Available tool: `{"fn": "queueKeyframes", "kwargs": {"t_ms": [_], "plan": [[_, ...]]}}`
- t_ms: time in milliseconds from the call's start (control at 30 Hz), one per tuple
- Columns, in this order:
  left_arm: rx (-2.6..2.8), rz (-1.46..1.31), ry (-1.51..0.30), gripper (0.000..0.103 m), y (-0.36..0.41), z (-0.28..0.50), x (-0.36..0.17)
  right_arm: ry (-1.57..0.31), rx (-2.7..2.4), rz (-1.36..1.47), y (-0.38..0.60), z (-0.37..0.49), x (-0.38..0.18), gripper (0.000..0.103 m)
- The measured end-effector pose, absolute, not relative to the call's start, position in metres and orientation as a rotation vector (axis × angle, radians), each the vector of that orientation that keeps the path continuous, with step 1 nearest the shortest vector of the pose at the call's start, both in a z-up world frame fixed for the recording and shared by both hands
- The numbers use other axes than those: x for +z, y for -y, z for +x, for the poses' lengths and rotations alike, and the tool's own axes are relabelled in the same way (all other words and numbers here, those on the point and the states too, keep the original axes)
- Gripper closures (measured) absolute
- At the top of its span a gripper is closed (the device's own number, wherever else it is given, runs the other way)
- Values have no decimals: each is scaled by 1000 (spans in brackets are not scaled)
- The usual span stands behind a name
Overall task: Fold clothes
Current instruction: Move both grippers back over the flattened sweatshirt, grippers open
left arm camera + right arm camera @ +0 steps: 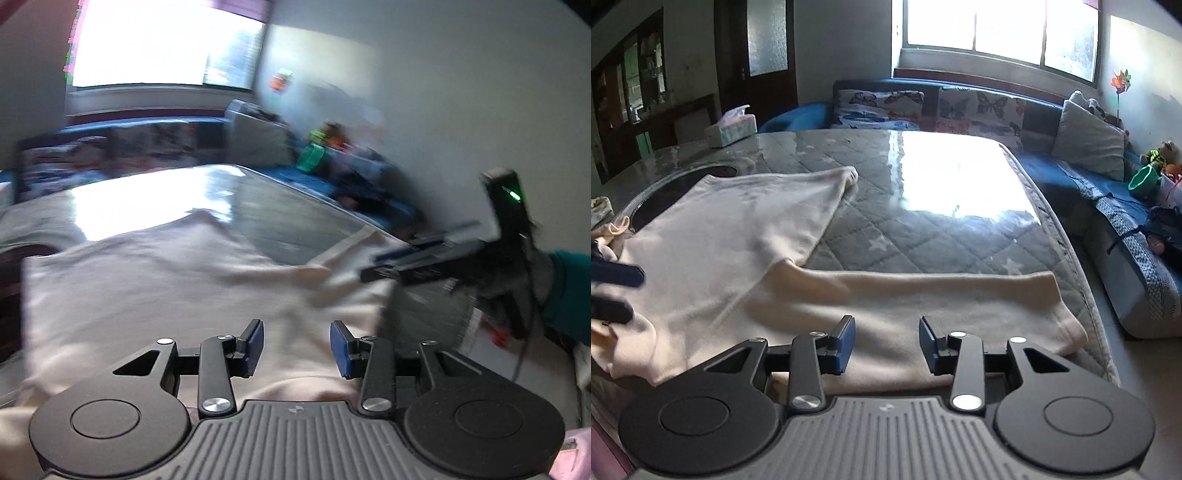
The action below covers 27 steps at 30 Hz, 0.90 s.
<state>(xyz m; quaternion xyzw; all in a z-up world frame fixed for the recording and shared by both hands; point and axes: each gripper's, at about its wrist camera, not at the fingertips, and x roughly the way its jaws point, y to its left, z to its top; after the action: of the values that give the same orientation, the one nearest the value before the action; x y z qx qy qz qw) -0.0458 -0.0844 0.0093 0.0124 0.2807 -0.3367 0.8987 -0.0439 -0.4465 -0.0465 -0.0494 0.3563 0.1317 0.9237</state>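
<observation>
- While the cream garment point(724, 236) lies spread on the quilted tabletop point(923, 221), one sleeve point(923, 295) stretches across the near edge toward the right corner.
- Right gripper point(886, 343) hovers just above that sleeve, fingers point(846, 343) parted and grasping nothing.
- Left gripper point(297, 349) hangs over the garment body, fingers point(255, 347) likewise released; its view is motion-blurred.
- To do this step well, I judge each gripper should pinch only the top layer near a seam or cuff, lift low, and carry the sleeve inward over the body, keeping the fabric taut so no wrinkle gets trapped.
</observation>
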Motion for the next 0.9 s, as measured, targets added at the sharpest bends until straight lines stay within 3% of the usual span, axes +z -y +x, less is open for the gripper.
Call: {"fn": "queueKeyframes", "kwargs": {"t_ms": [600, 633, 700, 767, 900], "plan": [[-54, 190, -584, 61, -47, -4, -6, -757, 293, -97, 424, -32, -53, 59], [-24, 204, -588, 64, -53, -1, -8, -757, 292, -97, 424, -32, -53, 58], [-6, 202, -601, 82, -65, 1, -16, -757, 290, -98, 423, -31, -52, 57], [-4, 166, -596, 88, -74, -3, -15, -757, 289, -102, 422, -31, -51, 57], [29, 46, -547, 89, -101, -18, -6, -757, 284, -109, 421, -29, -50, 57]]}}
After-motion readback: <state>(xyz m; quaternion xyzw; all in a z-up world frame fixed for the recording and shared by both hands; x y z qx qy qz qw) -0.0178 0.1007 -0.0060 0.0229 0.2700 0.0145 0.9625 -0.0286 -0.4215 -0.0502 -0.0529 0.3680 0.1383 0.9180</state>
